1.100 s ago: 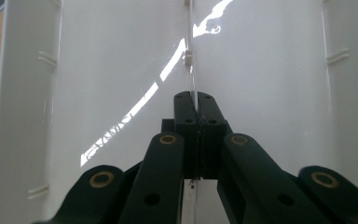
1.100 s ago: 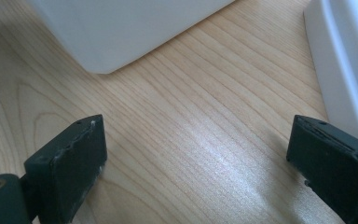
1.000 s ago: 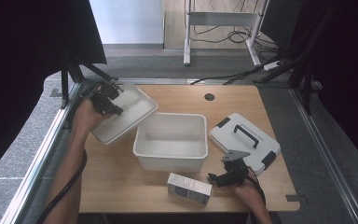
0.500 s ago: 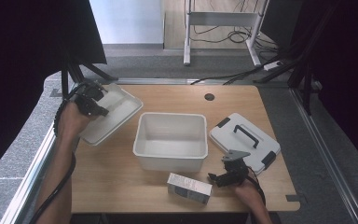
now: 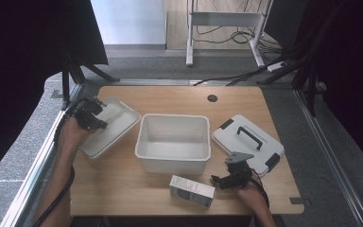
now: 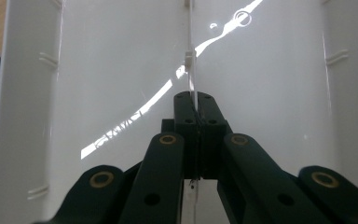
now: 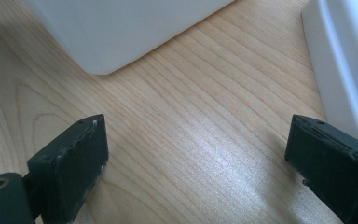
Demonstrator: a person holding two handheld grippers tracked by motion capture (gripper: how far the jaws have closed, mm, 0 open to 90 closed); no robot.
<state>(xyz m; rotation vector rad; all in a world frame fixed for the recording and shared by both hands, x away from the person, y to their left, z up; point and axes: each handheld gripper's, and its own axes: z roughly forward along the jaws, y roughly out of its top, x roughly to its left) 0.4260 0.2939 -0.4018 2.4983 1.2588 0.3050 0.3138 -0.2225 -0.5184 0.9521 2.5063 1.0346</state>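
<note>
I see left tool (image 5: 90,118) clamped on thin centre rib of white tray (image 5: 116,125), carrying it by that rib; tray tilted at bench (image 5: 123,184) left edge. Empty white bin (image 5: 173,142) mid-bench. Small carton (image 5: 192,190) lies at front. Right tool (image 5: 222,181) gapes wide, idle, holding nothing, beside lid (image 5: 248,142).

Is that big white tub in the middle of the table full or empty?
Empty. The high view looks straight into the white tub and shows only its bare white floor. Its handled lid lies beside it on the table.
</note>
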